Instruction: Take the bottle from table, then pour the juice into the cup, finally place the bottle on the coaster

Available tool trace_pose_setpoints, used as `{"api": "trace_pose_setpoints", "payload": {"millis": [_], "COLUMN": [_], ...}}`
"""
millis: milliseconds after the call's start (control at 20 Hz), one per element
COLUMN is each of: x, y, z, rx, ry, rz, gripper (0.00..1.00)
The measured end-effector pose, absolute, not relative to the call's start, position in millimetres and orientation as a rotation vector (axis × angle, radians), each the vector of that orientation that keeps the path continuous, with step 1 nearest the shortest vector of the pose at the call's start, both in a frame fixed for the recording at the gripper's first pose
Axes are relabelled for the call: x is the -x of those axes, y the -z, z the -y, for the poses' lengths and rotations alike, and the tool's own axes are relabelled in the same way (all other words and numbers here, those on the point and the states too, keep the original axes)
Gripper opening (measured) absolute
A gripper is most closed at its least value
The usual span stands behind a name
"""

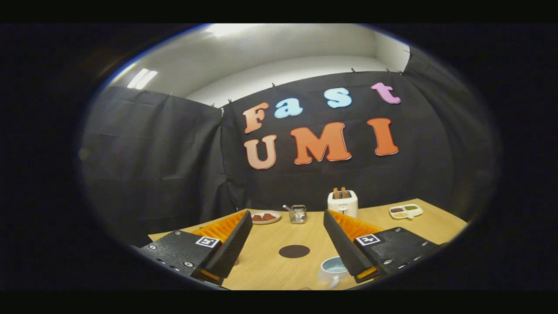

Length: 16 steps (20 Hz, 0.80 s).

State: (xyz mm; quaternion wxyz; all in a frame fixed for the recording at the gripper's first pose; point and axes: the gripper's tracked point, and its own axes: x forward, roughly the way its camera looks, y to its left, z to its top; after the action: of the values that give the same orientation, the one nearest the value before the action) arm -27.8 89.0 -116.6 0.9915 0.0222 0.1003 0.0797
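the counter (270, 261) looked like pale wood with fine grain, matt. the coaster (294, 251) was dark and flat-matt. the cup (333, 268) seemed glazed, smooth. the toaster (342, 203) had glossy plastic sides. the gripper (287, 233), fingers spread wide apart, showed ribbed, textured faces.

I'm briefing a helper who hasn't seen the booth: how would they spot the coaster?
On the wooden table, look between the open gripper's fingers. The coaster lies flat there, nearer than the toaster, beside the cup. It alone is a dark, flat disc.
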Motion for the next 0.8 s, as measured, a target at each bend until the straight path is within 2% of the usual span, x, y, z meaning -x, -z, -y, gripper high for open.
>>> {"api": "trace_pose_setpoints", "payload": {"millis": [800], "x": [37.8], "y": [221.8], "z": [-191.7], "rx": [-0.047], "ry": [-0.285], "rz": [-0.383], "gripper": [0.97]}}
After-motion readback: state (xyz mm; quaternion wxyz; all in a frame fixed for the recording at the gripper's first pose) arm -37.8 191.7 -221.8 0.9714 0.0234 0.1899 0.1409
